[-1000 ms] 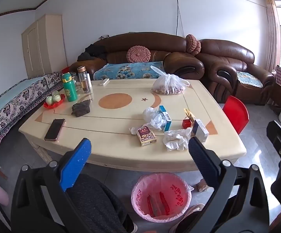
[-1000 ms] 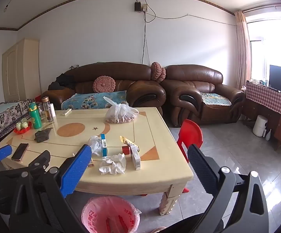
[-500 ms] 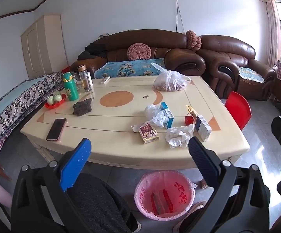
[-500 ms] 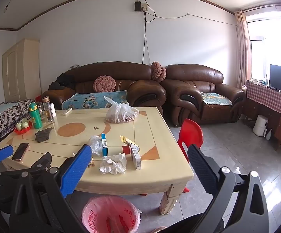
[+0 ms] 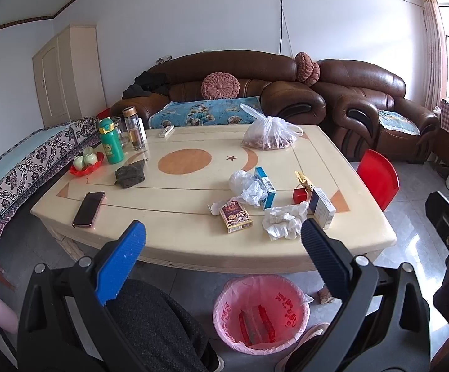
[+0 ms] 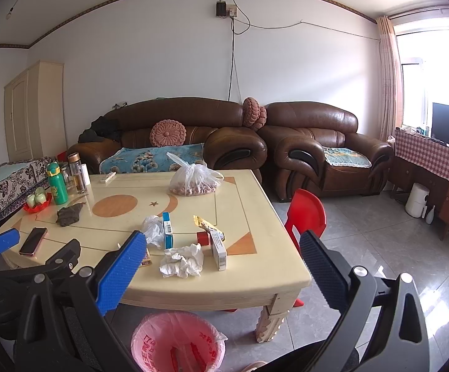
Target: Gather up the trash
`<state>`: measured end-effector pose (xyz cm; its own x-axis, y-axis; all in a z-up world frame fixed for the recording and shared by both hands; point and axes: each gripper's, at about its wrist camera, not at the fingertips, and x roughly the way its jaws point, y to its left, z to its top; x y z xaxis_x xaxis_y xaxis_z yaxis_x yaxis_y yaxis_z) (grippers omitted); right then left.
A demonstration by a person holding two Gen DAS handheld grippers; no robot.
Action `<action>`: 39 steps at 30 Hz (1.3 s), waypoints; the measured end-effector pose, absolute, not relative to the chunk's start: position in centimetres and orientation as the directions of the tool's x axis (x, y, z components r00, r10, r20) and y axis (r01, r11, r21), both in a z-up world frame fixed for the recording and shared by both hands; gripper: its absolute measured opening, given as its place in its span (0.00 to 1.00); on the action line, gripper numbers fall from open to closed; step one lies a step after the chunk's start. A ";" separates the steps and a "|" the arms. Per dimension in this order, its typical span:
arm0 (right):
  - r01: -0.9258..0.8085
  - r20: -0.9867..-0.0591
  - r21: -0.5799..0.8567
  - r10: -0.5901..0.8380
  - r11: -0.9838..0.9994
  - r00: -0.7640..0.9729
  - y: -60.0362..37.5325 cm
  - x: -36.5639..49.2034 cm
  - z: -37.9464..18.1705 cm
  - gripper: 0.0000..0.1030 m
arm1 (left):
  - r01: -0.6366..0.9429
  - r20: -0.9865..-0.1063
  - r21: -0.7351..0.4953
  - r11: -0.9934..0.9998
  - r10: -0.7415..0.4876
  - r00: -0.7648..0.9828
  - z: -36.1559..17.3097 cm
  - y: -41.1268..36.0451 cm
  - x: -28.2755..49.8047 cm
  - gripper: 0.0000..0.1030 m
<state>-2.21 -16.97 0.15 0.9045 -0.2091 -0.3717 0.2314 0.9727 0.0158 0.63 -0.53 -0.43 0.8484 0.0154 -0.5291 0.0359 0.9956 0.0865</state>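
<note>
A brown sofa lines the far wall behind the cream surface, with a pink-lined bin on the floor at its near edge. Crumpled tissue lies near-right among small boxes; a phone lies left. The left gripper and right gripper hover with jaws released, holding nothing.

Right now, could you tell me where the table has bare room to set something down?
Bare: the table between the phone and brown carton, and around the orange oval. Crowded: the near right, around the crumpled tissue and boxes.
</note>
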 end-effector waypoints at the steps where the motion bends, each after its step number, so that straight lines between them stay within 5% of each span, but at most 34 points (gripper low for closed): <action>1: 0.231 -0.373 0.016 -0.208 0.973 0.904 -17.0 -2.2 0.1 0.94 | 0.035 -0.530 0.082 0.996 0.014 0.848 -0.5 -0.5 0.7 0.95; 39: 0.150 -0.445 0.019 -0.126 0.989 0.887 -17.5 7.4 -4.3 0.94 | 0.012 -0.601 0.100 0.995 0.051 0.797 -3.1 1.3 8.9 0.95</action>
